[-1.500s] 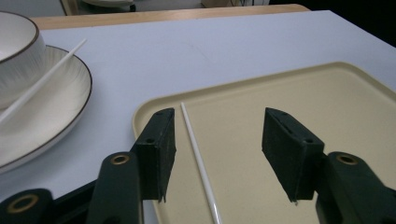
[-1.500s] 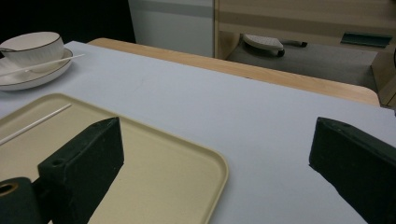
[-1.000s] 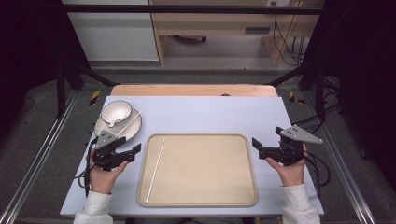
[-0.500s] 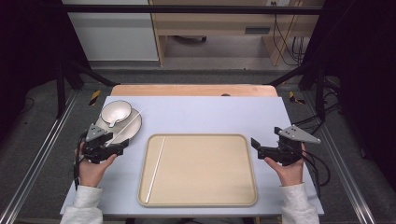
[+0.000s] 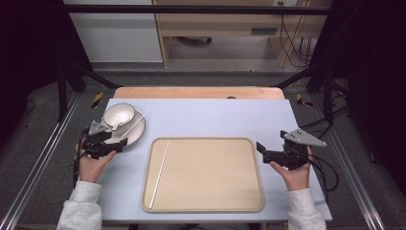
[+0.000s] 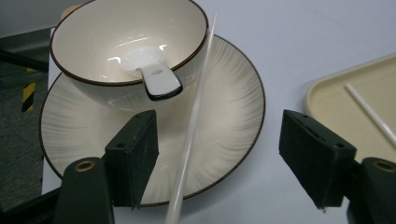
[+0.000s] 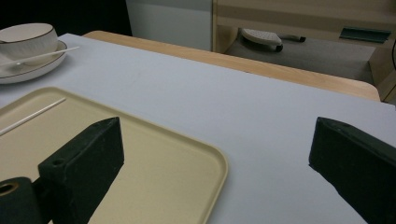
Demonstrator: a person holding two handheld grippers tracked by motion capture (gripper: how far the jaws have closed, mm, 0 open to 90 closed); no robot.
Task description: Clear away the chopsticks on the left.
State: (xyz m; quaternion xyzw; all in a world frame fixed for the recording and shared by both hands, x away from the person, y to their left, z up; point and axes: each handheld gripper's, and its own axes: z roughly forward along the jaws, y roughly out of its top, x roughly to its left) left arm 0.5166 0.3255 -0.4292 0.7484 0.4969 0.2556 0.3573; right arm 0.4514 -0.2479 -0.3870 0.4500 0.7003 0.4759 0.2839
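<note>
Left gripper (image 6: 219,163), jaws wide and empty, hovers over the thin white chopstick (image 6: 191,135) lying across the plate (image 6: 84,140) beside the bowl (image 6: 126,42); light, stiff and likely slippery, it wants pinching mid-length.

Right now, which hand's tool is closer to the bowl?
Left. The left tool sits just in front of the bowl; the right tool is across the tray.

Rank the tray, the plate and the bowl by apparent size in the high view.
1. Tray, clearly largest.
2. Plate, wider than the bowl standing on it.
3. Bowl, smallest.
</note>
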